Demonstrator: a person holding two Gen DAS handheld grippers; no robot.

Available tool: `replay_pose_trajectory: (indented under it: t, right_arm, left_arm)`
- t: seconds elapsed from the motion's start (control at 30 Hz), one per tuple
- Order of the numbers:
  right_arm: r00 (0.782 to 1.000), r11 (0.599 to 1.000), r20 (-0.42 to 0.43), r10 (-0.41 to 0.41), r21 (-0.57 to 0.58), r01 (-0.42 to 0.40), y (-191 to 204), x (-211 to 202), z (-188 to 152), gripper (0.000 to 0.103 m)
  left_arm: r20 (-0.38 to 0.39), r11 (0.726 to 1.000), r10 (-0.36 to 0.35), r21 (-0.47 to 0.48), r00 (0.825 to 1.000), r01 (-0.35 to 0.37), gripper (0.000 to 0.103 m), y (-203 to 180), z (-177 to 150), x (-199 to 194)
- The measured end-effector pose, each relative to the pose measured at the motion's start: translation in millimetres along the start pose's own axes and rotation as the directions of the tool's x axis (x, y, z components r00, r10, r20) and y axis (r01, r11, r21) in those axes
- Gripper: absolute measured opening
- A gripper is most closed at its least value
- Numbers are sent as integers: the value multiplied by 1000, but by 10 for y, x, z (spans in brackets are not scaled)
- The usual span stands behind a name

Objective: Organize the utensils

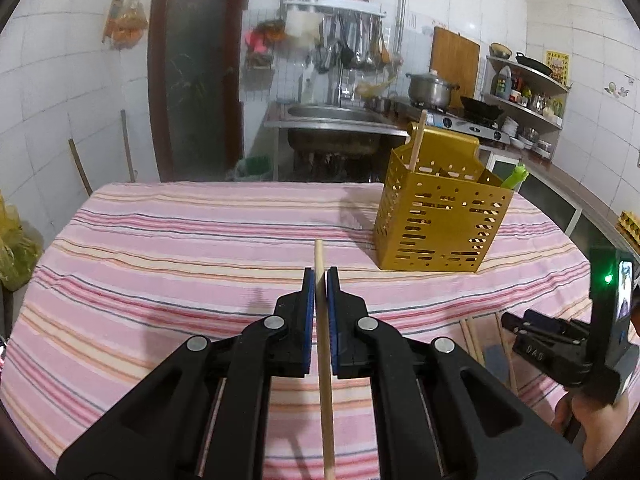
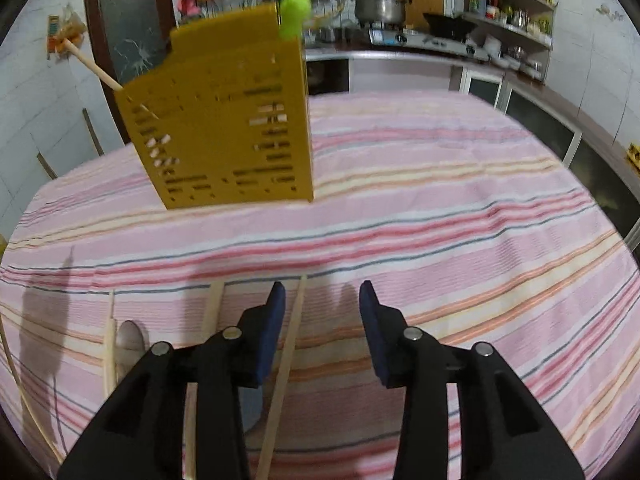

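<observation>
Between shut left tongs [image 1: 320, 280], pale slim wooden chopstick [image 1: 323, 344], right tongs [image 2: 322, 300] parted, empty.

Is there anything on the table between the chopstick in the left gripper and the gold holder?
Nothing visible. Only bare striped tablecloth lies between the chopstick held in the left gripper and the gold holder.

Upright gold perforated holder [image 1: 436, 216]; loose wooden chopsticks [image 2: 284, 360] nearby.

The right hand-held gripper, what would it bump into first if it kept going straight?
Probably the striped tablecloth: the right hand-held gripper is open, tilted downward, with only cloth ahead. The gold utensil holder stands off to the left.
</observation>
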State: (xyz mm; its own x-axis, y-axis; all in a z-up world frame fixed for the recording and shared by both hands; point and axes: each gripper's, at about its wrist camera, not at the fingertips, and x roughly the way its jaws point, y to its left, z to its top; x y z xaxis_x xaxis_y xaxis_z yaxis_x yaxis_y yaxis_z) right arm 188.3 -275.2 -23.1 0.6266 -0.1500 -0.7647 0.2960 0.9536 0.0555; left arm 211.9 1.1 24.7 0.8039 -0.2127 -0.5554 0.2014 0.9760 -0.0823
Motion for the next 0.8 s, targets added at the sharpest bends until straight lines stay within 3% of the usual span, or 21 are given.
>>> replay_pose_trajectory:
  t: [0.3, 0.43, 0.57, 0.63, 0.73, 0.8]
  right_arm:
    - [998, 1000, -60, -21, 7, 22, 115, 201, 81, 7]
    - [999, 999, -44, 16, 35, -14, 90, 153, 94, 6]
    - [999, 999, -39, 31, 37, -30, 55, 147, 93, 6]
    - [998, 999, -48, 30, 31, -28, 51, 182, 84, 6]
    - [998, 999, -48, 33, 24, -32, 39, 203, 93, 6]
    - [998, 999, -47, 37, 24, -36, 33, 195, 101, 6]
  left_arm:
    - [-18, 1000, -11, 5, 1000, 11, 5, -33, -9, 130]
    - [-34, 1000, -4, 6, 999, 4, 5, 8, -16, 168]
    - [-135, 999, -10, -37, 991, 5, 6, 93, -44, 391]
    - [-192, 999, -16, -34, 981, 10, 15, 80, -87, 537]
    - [-243, 1000, 11, -6, 970, -13, 47, 29, -179, 725]
    - [-253, 1000, 30, 15, 967, -28, 48, 0, -223, 805]
